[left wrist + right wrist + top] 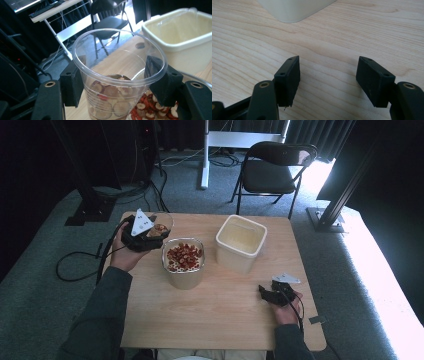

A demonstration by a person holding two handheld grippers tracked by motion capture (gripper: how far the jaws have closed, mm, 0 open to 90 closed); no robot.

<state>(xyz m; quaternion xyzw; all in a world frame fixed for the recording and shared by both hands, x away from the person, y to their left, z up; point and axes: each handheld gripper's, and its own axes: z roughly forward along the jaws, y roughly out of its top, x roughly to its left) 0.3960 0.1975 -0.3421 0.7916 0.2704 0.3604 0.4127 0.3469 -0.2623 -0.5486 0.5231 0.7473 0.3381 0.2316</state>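
The high view looks down and forward on the whole wooden table (220, 315). The left gripper view sits very near a clear cup (117, 82), facing the white tub (180, 32). The right gripper view looks low along the tabletop, and also shows this tub's corner.

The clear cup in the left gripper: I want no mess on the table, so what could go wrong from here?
1. The clear cup is thin plastic, pinched from both sides by the left gripper; it may buckle or slip.
2. It holds dried fruit slices beside the round container; tipping off-centre could scatter them on the table.
3. The right gripper rests open near the table edge, steadying nothing.
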